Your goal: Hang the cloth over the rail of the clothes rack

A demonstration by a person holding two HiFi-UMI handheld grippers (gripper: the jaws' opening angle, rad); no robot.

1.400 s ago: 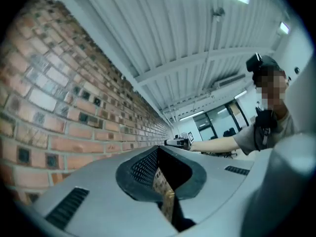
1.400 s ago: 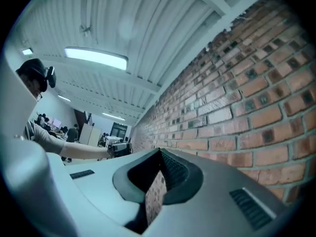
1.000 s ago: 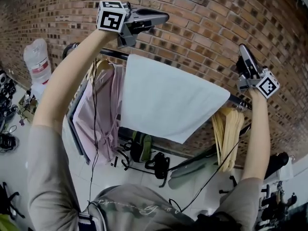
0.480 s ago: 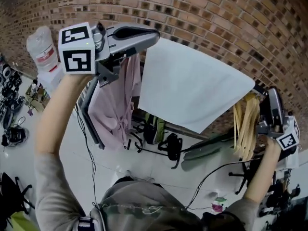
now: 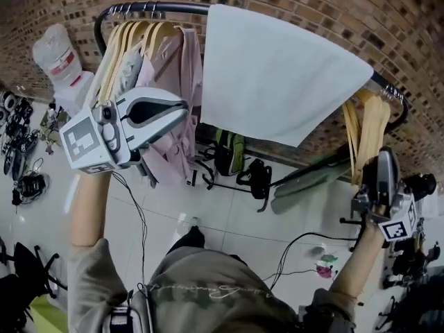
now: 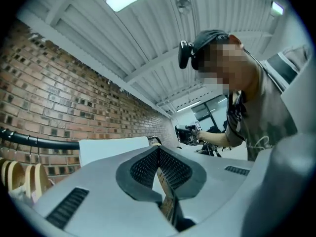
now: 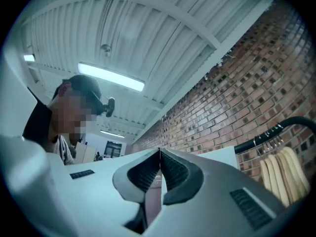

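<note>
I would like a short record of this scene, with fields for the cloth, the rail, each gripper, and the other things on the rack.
cloth: white, draped over the rail, no gripper touching it
rail: black, in front of a brick wall
left gripper: shut, empty, left of the cloth
right gripper: shut, empty, below the rack's right end
also on rack: pink garment, wooden hangers
task state: cloth appears hung
</note>
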